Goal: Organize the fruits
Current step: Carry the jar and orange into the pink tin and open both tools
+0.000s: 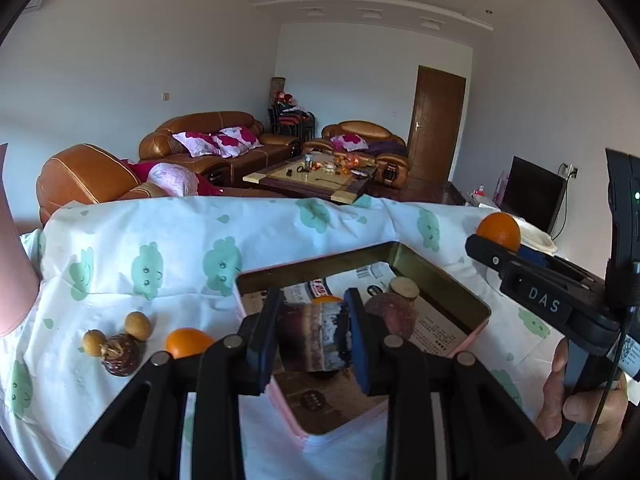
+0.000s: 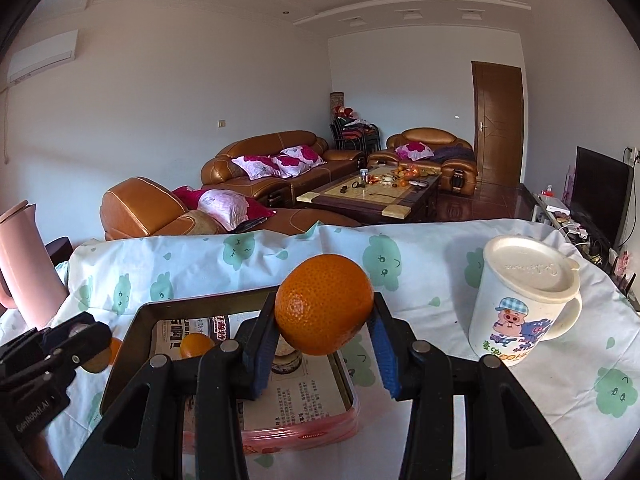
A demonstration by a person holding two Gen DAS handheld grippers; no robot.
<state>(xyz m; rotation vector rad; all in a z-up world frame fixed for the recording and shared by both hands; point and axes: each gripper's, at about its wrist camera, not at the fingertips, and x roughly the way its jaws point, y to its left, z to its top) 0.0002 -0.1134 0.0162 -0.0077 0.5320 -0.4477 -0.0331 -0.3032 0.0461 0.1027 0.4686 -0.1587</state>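
Orange tangerine aloft above the pink-rimmed tin, which holds a small orange fruit

Left gripper — fingers closed against both sides of a dark, banded piece of fruit, held low. Right gripper — raised, clamped on an orange. Bare right hand wraps the right gripper's handle, fingers curled.
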